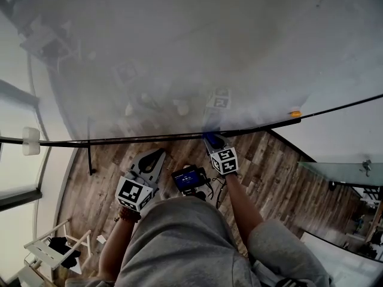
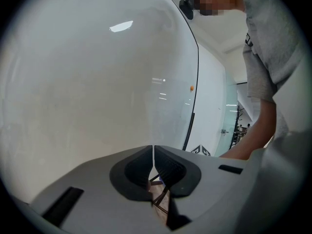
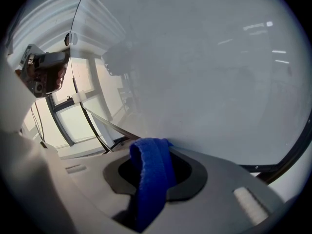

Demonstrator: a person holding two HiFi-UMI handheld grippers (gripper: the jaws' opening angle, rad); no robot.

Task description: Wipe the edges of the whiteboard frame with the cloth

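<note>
A large whiteboard (image 1: 197,46) fills the upper head view, and its thin black frame (image 1: 119,140) runs along the lower edge. My right gripper (image 1: 213,142) is shut on a blue cloth (image 1: 208,138) and holds it against that lower edge near the middle. In the right gripper view the cloth (image 3: 151,172) hangs folded out of the right gripper (image 3: 152,149), close to the board surface (image 3: 209,67). My left gripper (image 1: 153,158) hangs just below the frame, left of the right one. The left gripper (image 2: 153,154) is shut with nothing in it, facing the board (image 2: 97,82).
A white block (image 1: 31,140) sits on the frame at far left, an orange dot (image 1: 295,113) at the right. A black board leg (image 1: 90,155) drops to the wooden floor (image 1: 281,166). A white rack (image 1: 52,250) stands lower left, a glass panel (image 1: 335,172) at right.
</note>
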